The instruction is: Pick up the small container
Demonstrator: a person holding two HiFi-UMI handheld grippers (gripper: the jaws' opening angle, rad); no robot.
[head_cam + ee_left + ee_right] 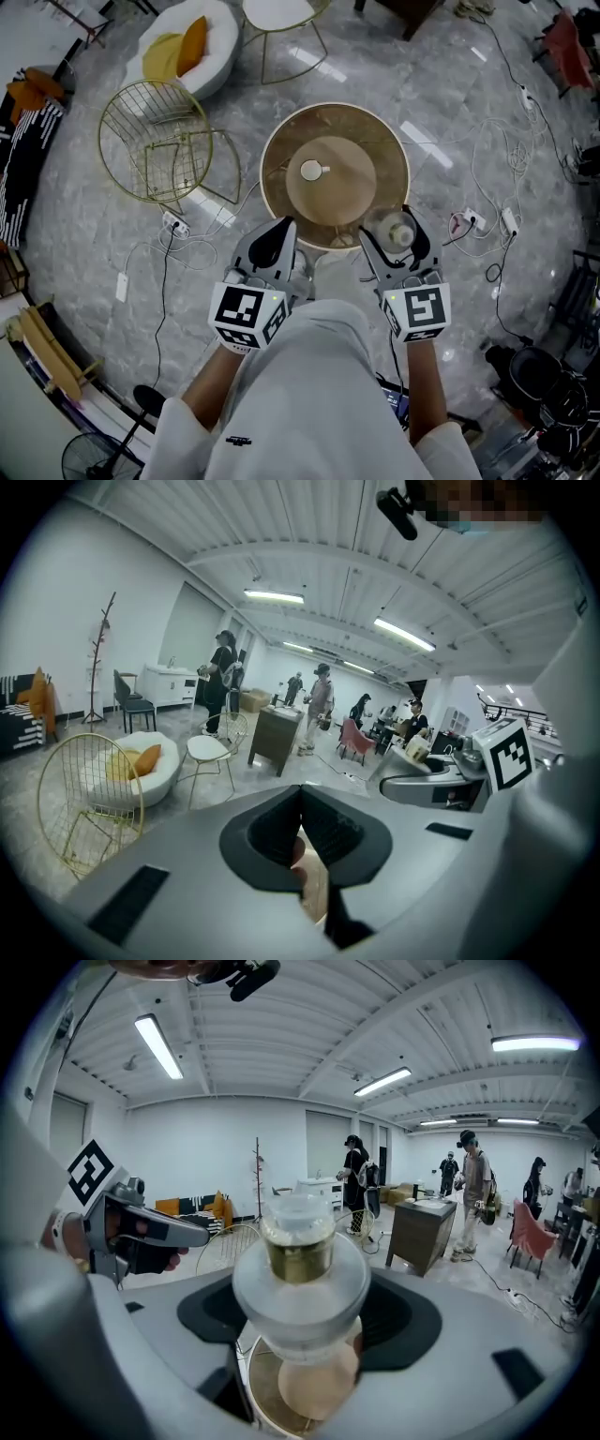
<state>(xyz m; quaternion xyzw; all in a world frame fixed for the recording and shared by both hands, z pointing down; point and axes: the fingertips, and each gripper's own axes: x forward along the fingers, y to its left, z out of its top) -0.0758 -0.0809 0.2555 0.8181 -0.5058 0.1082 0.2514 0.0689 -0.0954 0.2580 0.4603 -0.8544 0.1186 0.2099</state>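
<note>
**A:** If we begin at the left of the head view, what stands on the grey floor (84, 234)?

**B:** A gold wire chair (155, 141), and behind it a white round seat (211, 47) with yellow cushions (173, 52) on it.

**A:** And the left gripper (274, 246)?

**B:** It hangs just short of the near rim of the round table (272, 141), pointing towards it. In its own view, the left gripper (302, 810) has its two dark pads (333, 834) pressed together along a single line, with nothing pinched between them.

**A:** What sits on the table?

**B:** One small white piece (311, 170), near the middle of the tan top and well apart from both grippers.

**A:** Now the right gripper (398, 239).

**B:** Its jaws stand fairly wide and clamp the small container (394, 232) from both sides. The container is over the table's near right rim. In the right gripper view, the small container (300, 1265) is upright between the jaws: a clear rounded body, a gold band and a frosted lid. Part of the tabletop shows beneath it.

**A:** Are the two grippers touching?

**B:** No, they are side by side with a gap between them. The marker cube of each one faces up towards the head camera.

**A:** What is furthest right?

**B:** Loose cables (497, 159) trailing over the floor.
</note>
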